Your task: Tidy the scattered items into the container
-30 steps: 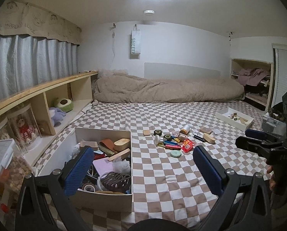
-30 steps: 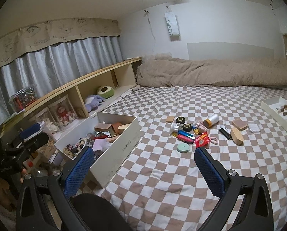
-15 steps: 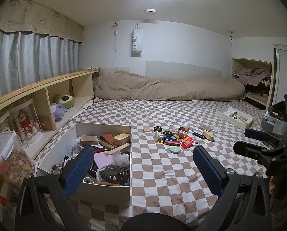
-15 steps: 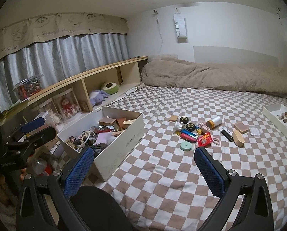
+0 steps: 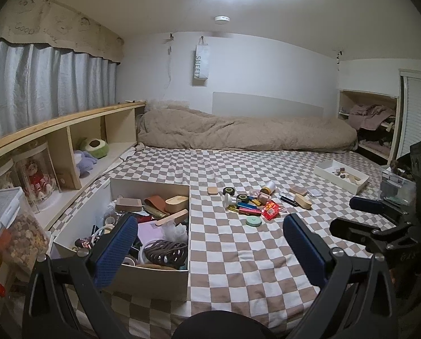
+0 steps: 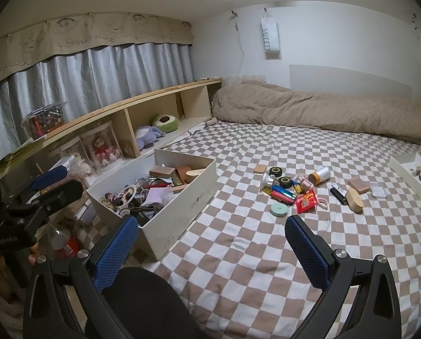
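A wooden shelf (image 6: 142, 104) runs beside the checkered bed (image 6: 267, 254). In the shelf's cubbies sit a green plush (image 6: 165, 123), a purple plush (image 6: 148, 135) and a doll in a clear case (image 6: 101, 149). Grey curtains (image 6: 97, 79) hang above the shelf; a beige duvet (image 6: 323, 110) lies beyond its far end

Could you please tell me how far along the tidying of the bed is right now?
Partly done: the white box already holds many odds and ends. Nothing is in hand; the left gripper and right gripper are both open and empty, away from the items. Left: the pile on the checkered blanket, including the green round case and red packet.
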